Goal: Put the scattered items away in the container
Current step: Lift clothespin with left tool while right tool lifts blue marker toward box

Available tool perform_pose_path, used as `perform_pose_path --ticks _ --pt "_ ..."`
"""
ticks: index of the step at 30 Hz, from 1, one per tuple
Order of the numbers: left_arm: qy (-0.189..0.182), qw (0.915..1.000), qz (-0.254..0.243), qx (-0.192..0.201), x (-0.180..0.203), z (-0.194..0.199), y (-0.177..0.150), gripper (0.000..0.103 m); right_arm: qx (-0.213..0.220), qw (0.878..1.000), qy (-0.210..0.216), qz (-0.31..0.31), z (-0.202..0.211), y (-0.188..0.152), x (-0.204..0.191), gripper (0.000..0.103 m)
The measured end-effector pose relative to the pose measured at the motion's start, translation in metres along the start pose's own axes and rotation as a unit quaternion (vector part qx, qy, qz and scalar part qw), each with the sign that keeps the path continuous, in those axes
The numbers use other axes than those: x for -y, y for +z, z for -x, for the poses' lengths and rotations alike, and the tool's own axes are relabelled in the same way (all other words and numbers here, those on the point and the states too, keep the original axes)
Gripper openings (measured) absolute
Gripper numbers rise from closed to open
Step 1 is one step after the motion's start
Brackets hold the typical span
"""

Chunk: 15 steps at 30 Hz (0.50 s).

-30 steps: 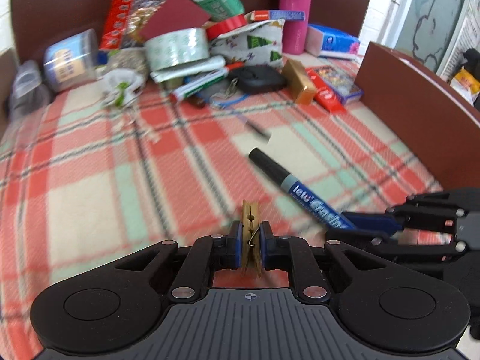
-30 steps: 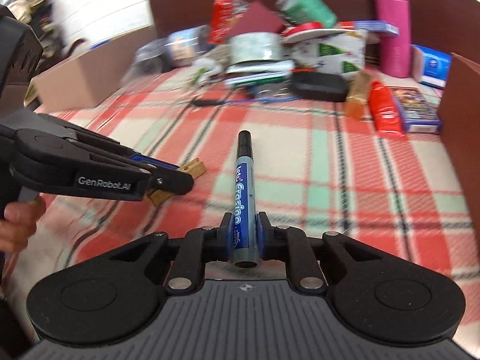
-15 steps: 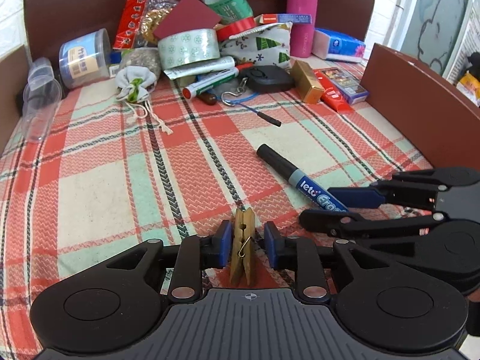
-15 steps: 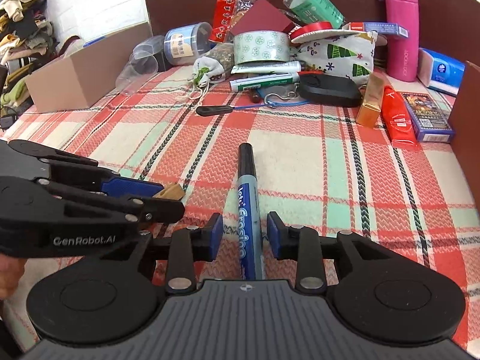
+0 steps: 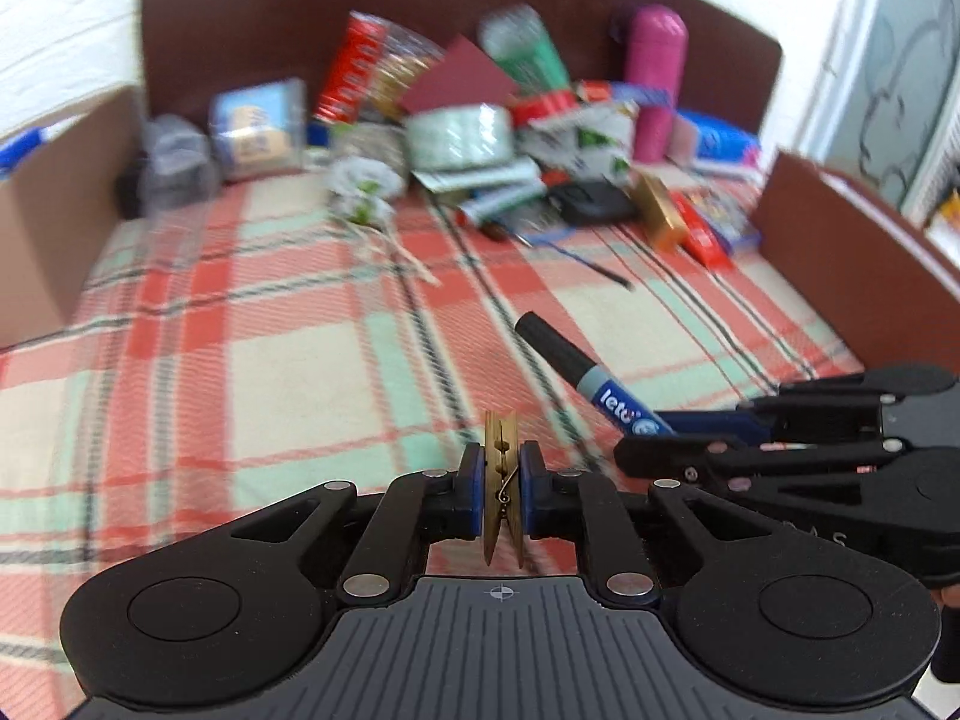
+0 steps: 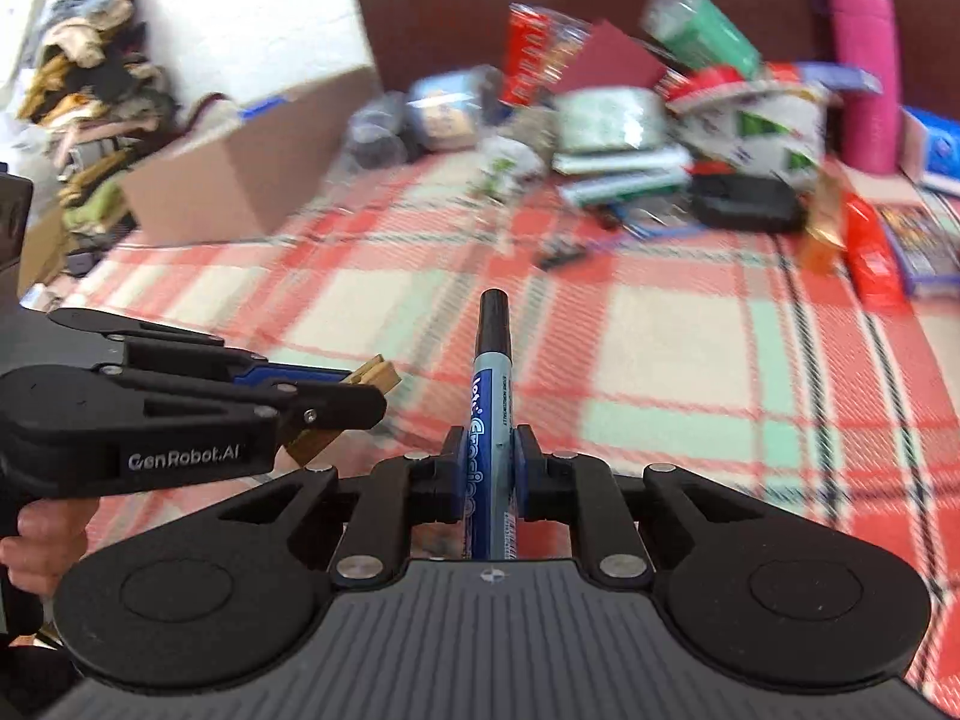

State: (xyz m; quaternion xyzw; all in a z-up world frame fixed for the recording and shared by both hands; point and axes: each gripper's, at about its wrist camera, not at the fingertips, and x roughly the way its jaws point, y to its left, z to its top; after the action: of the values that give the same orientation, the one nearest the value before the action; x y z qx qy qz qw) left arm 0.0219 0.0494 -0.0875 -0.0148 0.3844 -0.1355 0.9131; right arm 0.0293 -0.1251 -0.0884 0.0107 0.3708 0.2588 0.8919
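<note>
Both grippers were clamped, the left gripper (image 5: pixel 503 483) on a wooden clothespin (image 5: pixel 501 480) and the right gripper (image 6: pixel 489 471) on a blue marker (image 6: pixel 491 420), above the plaid cloth (image 5: pixel 288 372); held so near each other, they risked colliding on the way to the cardboard box (image 6: pixel 210 180).

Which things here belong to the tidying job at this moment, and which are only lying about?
In the job:
- left gripper, shut on the clothespin
- right gripper, shut on the blue marker
- cardboard box, possibly the container

Lying about:
- pink bottle
- tape roll
- black case
- plaid cloth
</note>
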Motion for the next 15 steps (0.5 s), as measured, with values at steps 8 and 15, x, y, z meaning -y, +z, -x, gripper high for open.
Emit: perform_pose_path --ticks 8,15 --pt "0.039 0.9959 0.054 0.061 -0.060 0.053 0.022 0.007 0.021 0.994 0.098 0.049 -0.010 0.059 -0.054 0.018" --pt "0.089 0.9827 0.104 0.124 -0.128 0.098 0.058 0.007 0.031 0.980 0.160 0.112 -0.033 0.139 -0.119 0.018"
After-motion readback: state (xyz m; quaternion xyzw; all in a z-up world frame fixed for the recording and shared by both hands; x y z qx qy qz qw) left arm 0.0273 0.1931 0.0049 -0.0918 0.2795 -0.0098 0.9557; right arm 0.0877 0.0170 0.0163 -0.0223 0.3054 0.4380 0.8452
